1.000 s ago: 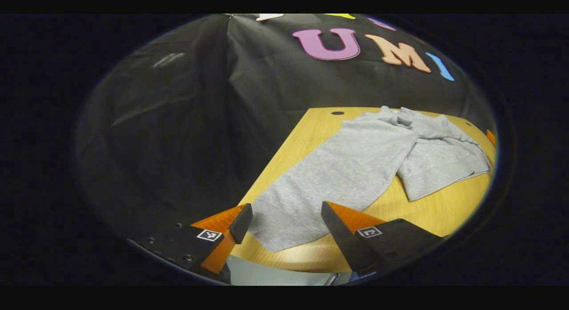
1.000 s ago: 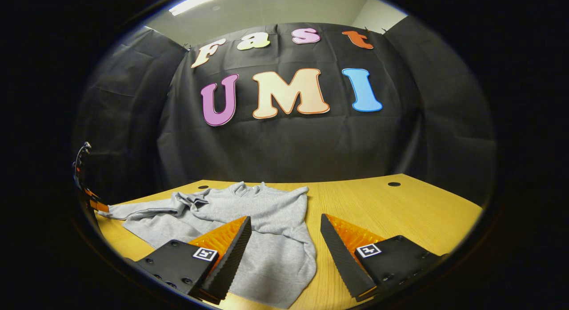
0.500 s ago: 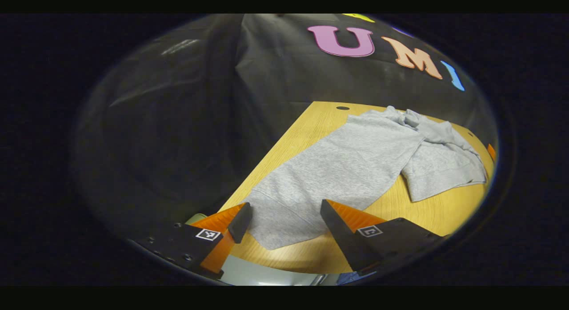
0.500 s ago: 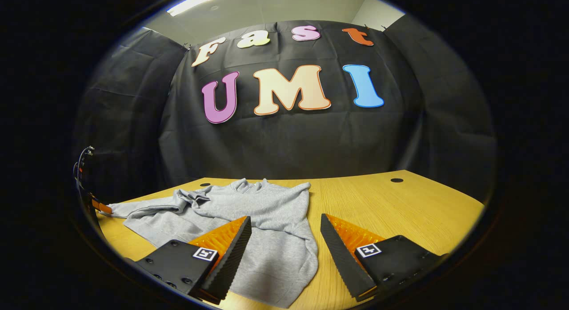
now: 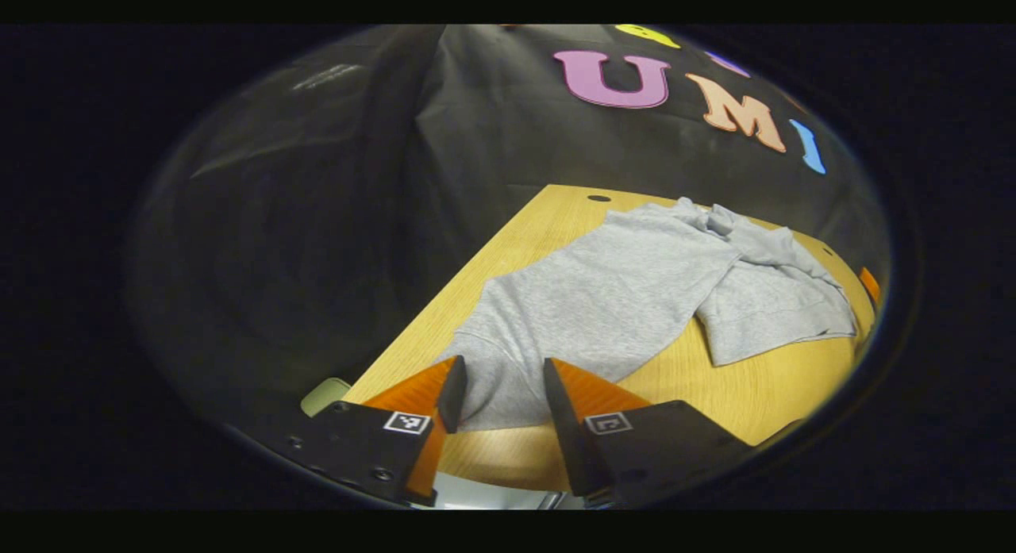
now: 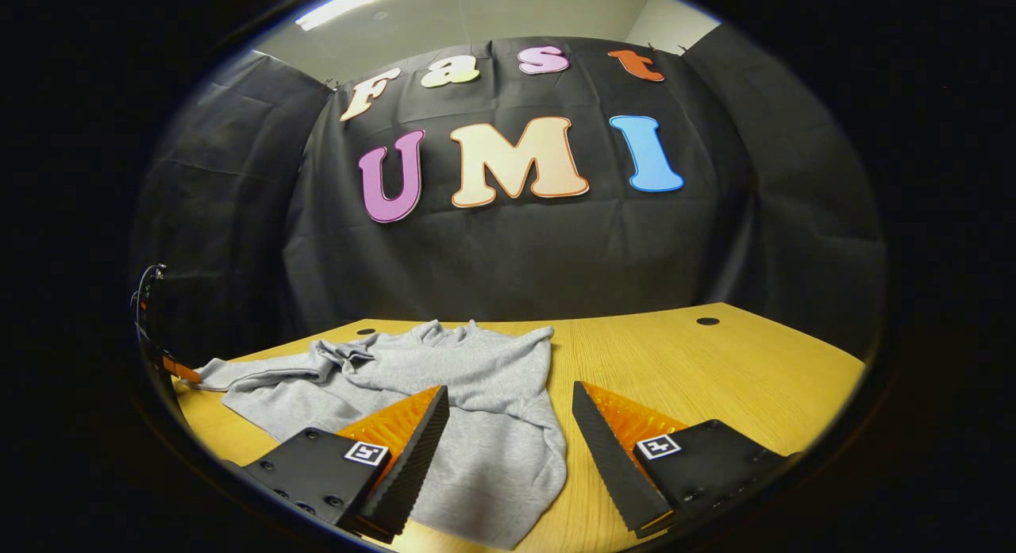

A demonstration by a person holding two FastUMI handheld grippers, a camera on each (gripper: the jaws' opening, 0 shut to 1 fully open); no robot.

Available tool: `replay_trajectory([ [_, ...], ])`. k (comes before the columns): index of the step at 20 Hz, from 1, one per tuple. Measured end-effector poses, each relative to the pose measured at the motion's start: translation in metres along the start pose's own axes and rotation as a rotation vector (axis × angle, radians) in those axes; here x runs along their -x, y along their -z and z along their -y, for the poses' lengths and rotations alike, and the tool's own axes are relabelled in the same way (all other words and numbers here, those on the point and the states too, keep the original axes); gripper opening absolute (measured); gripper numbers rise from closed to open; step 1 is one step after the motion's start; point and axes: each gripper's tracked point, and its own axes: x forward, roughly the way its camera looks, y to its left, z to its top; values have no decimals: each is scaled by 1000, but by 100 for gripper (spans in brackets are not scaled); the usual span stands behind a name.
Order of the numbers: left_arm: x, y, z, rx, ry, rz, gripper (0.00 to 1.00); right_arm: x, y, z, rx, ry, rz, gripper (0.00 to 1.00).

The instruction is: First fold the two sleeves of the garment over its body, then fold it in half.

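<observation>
Grey fabric: the garment (image 5: 627, 291) is a soft grey knit lying spread on the bench (image 5: 762, 386), rumpled at its far end.
Bench: light wood with a dark round hole (image 6: 705, 321) near the far edge, well beyond the right jaws.
Left gripper (image 5: 498, 388): its jaws stand partly apart, one finger on each side of the garment's near sleeve end (image 5: 496, 378); the cloth lies between them, and I cannot tell whether either finger presses on it.
Sleeve by the left jaws: it runs from between the fingers away and to the right, up to the bunched collar area (image 5: 706, 216) at the far side.
Body of the garment: in the left gripper view a second flap (image 5: 766, 315) lies flat to the right of the jaws, well beyond them, its hem toward the near bench edge.
Right gripper (image 6: 508, 414): jaws wide open, holding nothing, hovering over the bench.
Garment by the right jaws: in the right gripper view its nearest fold (image 6: 492, 458) lies between the fingers and under the left one; the rest stretches off to the left and away.
Bare bench: the wood ahead and right of the right jaws.
</observation>
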Motion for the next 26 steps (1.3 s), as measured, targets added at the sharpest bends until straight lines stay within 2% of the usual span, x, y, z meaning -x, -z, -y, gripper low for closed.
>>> replay_trajectory([
  [3, 2, -2, 7, 6, 31, 17, 38, 1, -2, 0, -4, -3, 6, 97],
  [6, 3, -4, 9, 26, 59, 37, 14, 2, -3, 3, -6, -1, 5, 97],
  [9, 5, -6, 11, 42, 64, 51, 4, 5, -6, 4, -7, 0, 12, 97],
  [11, 7, -10, 13, 69, 71, 72, 0, 7, -6, 6, -1, 6, 14, 97],
  [15, 10, -29, 24, 127, 117, 129, 0, 10, -8, 9, 2, 13, 16, 97],
  [18, 15, -55, 43, 134, 176, 172, 0, 12, -10, 12, -9, 17, 23, 97],
  [23, 26, -127, 85, 50, 276, 276, 0, 13, -9, 12, -24, 16, 23, 97],
  [26, 36, -178, 131, -43, 356, 354, 0, 14, -9, 10, -29, 15, 26, 97],
])
